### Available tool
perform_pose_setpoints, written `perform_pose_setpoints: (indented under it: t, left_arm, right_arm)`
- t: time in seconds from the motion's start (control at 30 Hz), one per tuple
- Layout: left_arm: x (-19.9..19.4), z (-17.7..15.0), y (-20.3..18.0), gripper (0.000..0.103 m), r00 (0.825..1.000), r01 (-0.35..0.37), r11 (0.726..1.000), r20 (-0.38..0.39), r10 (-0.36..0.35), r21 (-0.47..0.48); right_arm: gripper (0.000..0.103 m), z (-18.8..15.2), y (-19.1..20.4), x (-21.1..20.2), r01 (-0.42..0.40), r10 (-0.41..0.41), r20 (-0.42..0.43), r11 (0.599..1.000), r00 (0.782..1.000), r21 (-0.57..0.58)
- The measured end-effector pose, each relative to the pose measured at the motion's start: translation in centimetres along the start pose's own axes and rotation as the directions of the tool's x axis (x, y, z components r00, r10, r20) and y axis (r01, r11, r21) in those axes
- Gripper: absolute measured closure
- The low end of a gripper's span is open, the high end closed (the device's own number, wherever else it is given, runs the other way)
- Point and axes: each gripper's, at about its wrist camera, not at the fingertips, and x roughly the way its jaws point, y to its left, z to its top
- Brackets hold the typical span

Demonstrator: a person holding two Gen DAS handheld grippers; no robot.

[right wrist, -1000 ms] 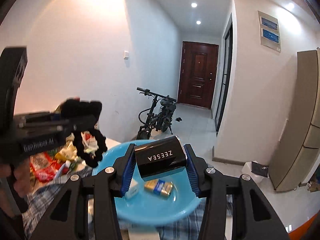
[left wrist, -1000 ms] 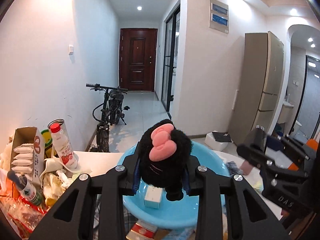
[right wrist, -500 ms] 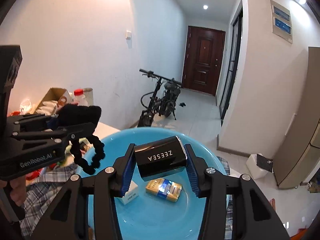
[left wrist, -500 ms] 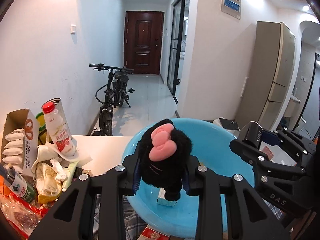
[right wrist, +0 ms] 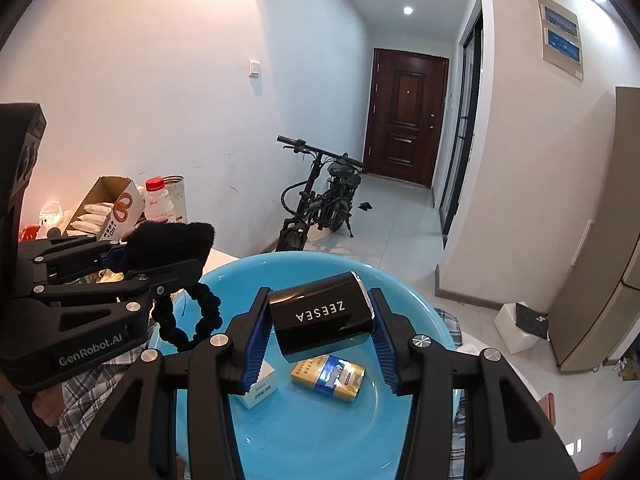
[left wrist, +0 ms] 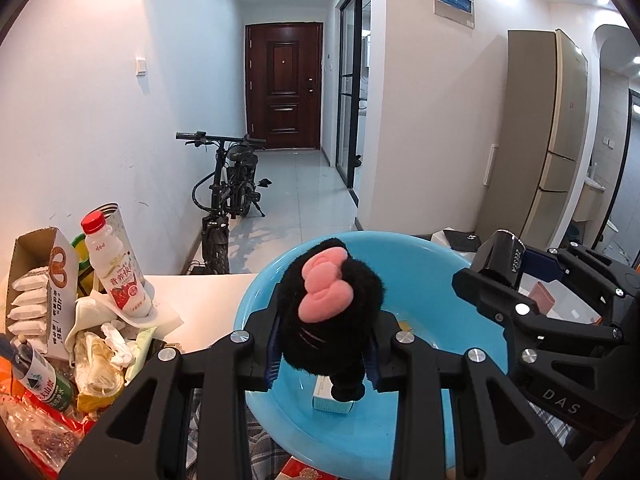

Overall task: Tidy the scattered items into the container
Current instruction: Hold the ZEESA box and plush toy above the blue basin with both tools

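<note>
My left gripper [left wrist: 323,350] is shut on a black fluffy hair tie with a pink bow [left wrist: 326,312] and holds it over the near left part of the blue basin [left wrist: 404,256]. In the right wrist view the hair tie [right wrist: 172,242] hangs from the left gripper [right wrist: 160,264], its black loop over the basin's left rim [right wrist: 224,272]. My right gripper [right wrist: 320,334] stands around a black ZEESEA box [right wrist: 320,318] above the basin, its right jaw slightly apart from the box. A white box [right wrist: 260,388] and a yellow-blue pack [right wrist: 330,376] lie in the basin.
A pile of clutter sits left of the basin: a strawberry milk bottle [left wrist: 114,268], an open cardboard box of white packets [left wrist: 36,292], a green-labelled bottle [left wrist: 40,380] and wrappers. A checked cloth [right wrist: 100,372] covers the table. A bicycle [left wrist: 228,196] stands in the hallway.
Both grippers have moved forward and lower over the blue basin with their loads. The right jaws now stand a little wider around the ZEESEA box.
</note>
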Motion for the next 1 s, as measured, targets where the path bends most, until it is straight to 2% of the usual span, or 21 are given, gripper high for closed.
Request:
perform_pose_setpoints:
  t: [0.37,1.0]
  left_arm:
    - [0.7,0.0,0.9,0.072,0.999,-0.042,0.999,-0.009,0.042,-0.008]
    - [0.7,-0.1,0.7,0.071,0.999,-0.052,0.999,0.001,0.052,0.0]
  right_arm:
    - [0.054,-0.3,-0.2,0.4,-0.004,0.004,-0.023,1.0,1.0,0.01]
    - [0.054,-0.1,0.3,-0.4,-0.011,0.011,-0.016,1.0,1.0,0.0]
